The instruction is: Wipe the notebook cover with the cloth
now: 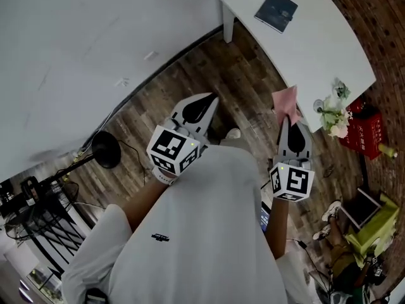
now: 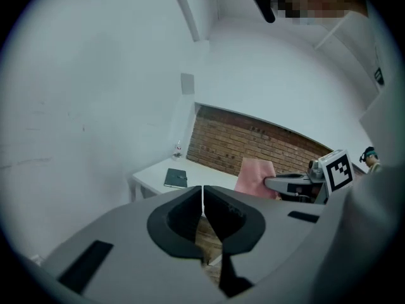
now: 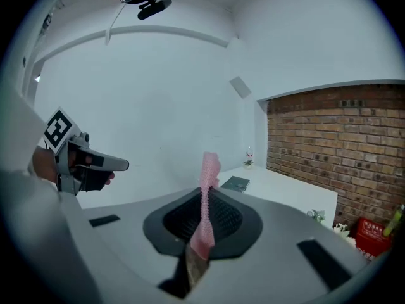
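Head view: shows both forearms bent up ahead of the white shirt, with left gripper (image 1: pixel 209 103) angled up and rightward and right gripper (image 1: pixel 288 120) pointing straight ahead. Shows pink cloth (image 1: pixel 286 100) standing out of the right jaws. Locates dark notebook (image 1: pixel 276 11) flat on the white table (image 1: pixel 316 43), well apart from both grippers.

Left gripper view: shows jaws pressed together, nothing between. Locates notebook on the table far ahead, right gripper level at right.

Right gripper view: shows jaws clamped on the cloth, a fold rising upright between them. Shows left gripper held level at left by a hand (image 3: pixel 44 163).
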`<state>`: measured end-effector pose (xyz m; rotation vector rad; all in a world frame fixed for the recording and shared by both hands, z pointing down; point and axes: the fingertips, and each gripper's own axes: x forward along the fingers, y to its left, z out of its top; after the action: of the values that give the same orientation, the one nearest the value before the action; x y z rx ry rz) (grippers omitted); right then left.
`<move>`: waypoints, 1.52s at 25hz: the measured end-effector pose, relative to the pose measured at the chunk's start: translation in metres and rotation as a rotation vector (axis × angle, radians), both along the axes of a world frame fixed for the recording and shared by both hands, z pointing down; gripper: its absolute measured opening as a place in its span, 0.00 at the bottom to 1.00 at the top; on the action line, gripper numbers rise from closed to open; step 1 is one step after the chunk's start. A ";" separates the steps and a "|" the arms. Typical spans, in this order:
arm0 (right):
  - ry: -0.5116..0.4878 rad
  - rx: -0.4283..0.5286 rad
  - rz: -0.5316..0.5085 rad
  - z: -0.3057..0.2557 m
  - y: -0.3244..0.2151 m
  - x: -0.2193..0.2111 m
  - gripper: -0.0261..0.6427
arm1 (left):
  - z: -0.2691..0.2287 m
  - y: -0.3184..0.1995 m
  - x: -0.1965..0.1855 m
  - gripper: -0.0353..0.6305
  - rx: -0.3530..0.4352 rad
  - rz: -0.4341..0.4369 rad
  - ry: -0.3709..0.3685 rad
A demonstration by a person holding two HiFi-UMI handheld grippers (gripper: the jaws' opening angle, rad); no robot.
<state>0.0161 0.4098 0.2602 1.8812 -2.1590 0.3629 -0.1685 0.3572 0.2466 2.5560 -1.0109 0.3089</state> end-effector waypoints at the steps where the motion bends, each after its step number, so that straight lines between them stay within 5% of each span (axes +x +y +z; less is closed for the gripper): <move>1: -0.002 0.006 0.002 -0.001 0.005 0.006 0.07 | -0.001 0.005 0.006 0.09 -0.004 0.001 0.001; 17: -0.051 0.064 -0.055 0.001 -0.027 0.050 0.07 | -0.012 -0.031 0.064 0.09 -0.028 -0.026 0.100; 38: -0.021 -0.007 0.046 -0.007 -0.289 0.044 0.07 | -0.008 -0.302 0.075 0.09 -0.077 0.178 0.092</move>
<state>0.0600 0.1204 0.2533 1.9339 -2.1280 0.4003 -0.0938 0.0548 0.2384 2.5685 -0.7264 0.2688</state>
